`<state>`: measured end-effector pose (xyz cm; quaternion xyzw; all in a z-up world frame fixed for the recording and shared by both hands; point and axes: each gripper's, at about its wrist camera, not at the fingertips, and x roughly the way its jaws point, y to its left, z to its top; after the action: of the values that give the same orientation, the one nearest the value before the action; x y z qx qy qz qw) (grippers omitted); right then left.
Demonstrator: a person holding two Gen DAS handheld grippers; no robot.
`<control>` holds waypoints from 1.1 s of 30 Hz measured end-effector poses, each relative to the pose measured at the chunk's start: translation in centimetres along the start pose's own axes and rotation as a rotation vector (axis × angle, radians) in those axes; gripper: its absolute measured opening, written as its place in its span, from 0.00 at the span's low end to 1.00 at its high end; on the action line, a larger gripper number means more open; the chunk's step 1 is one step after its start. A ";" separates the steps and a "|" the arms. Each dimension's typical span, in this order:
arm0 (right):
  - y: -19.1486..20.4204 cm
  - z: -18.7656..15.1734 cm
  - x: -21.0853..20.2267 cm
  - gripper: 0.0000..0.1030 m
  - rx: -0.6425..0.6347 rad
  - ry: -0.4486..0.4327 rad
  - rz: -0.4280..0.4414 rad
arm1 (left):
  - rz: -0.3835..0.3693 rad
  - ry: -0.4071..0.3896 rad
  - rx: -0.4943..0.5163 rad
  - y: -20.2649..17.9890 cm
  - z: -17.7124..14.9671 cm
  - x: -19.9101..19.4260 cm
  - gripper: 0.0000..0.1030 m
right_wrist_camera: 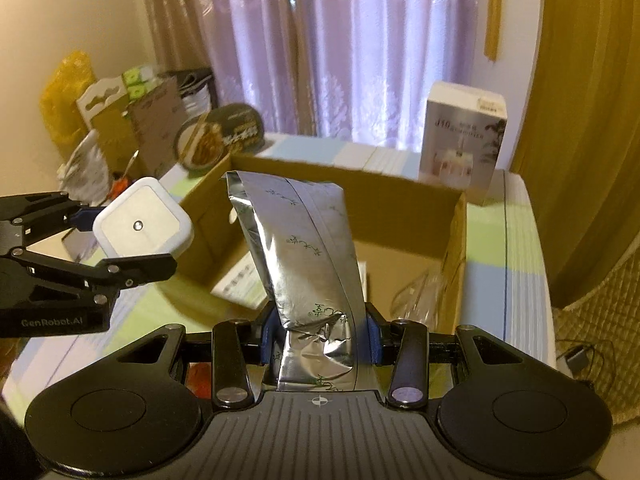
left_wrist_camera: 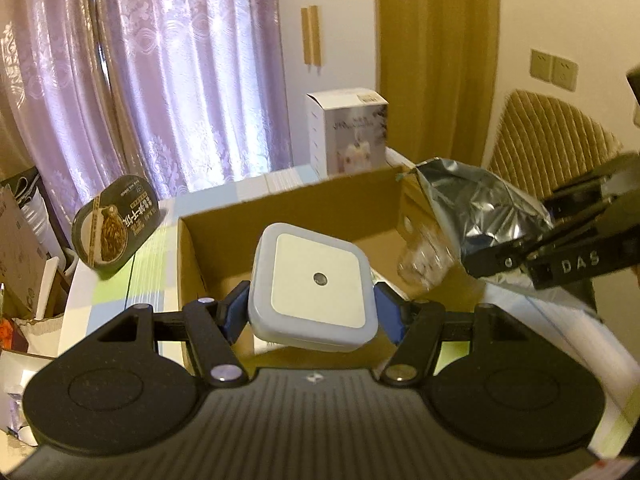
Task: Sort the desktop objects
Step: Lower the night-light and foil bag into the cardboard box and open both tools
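The left gripper is clamped on a white night light, held above the near edge of the open box. The right gripper is clamped on a silver pouch, also raised over the box.

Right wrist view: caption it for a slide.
Right gripper holds foil pouch over open cardboard box.

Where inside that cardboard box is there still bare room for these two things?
The cardboard box has bare floor in its middle and back, between the white leaflet near its left wall and the clear plastic item in its right corner. Those two spots are crowded.
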<state>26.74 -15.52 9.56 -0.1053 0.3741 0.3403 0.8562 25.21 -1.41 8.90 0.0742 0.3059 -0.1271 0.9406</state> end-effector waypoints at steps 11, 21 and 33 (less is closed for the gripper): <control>-2.5 3.8 5.0 0.39 0.044 0.007 -0.044 | 0.035 0.030 -0.039 2.4 1.4 5.8 0.59; -3.1 4.1 9.2 0.28 0.064 0.047 -0.049 | 0.025 0.069 -0.083 3.3 0.5 9.0 0.59; -3.8 3.5 10.4 0.27 0.070 0.049 -0.060 | 0.010 0.099 -0.108 3.6 -0.4 10.8 0.59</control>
<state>36.31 -11.58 4.26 -0.0945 0.4034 0.2986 0.8597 34.39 0.04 2.38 0.0310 0.3580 -0.1020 0.9276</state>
